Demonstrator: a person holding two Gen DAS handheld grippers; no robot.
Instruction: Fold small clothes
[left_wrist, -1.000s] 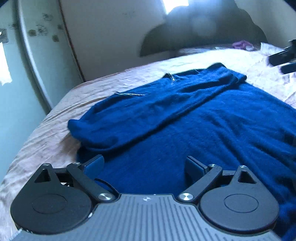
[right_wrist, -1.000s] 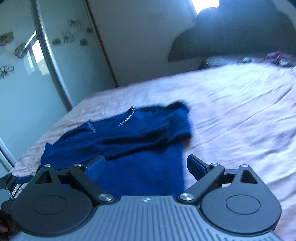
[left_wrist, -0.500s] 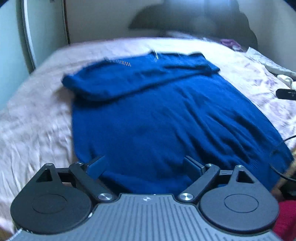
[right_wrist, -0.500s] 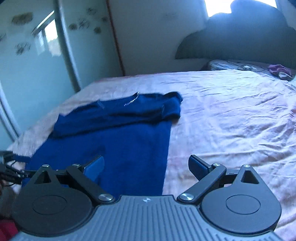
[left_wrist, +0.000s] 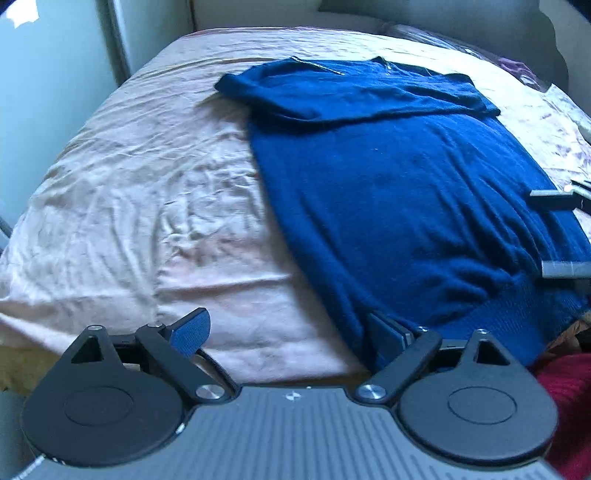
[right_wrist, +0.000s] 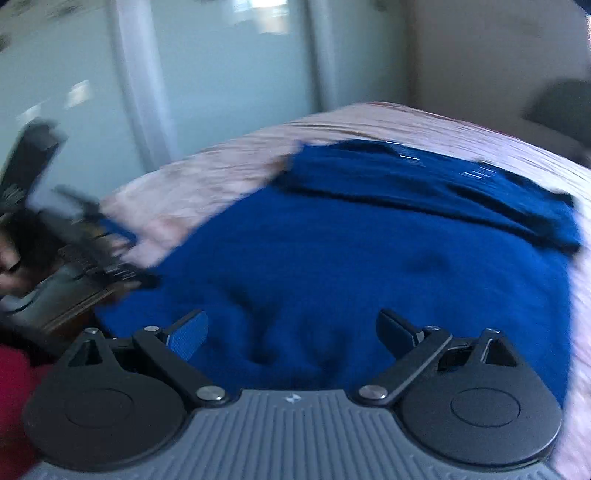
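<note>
A dark blue knit sweater (left_wrist: 402, 177) lies flat on the bed, its sleeves folded across the top part. My left gripper (left_wrist: 291, 330) is open at the near bottom-left corner of the sweater, its right finger (left_wrist: 386, 332) at the hem edge. My right gripper (right_wrist: 291, 332) is open over the bottom hem of the sweater (right_wrist: 369, 266), with cloth below its fingers. The right gripper's fingers (left_wrist: 554, 194) show at the right edge of the left wrist view. The left gripper (right_wrist: 92, 254) appears blurred at the left of the right wrist view.
The pink wrinkled bedsheet (left_wrist: 129, 206) covers the bed left of the sweater. A pale wardrobe door (right_wrist: 221, 92) stands beyond the bed's left side. A red garment (left_wrist: 565, 398) shows at the near edge. A dark headboard (right_wrist: 561, 107) is at the far end.
Both grippers have pulled back and dropped to the sweater's near hem. The left one swung left to the corner; the right one swung left over the hem. Both stayed open.
</note>
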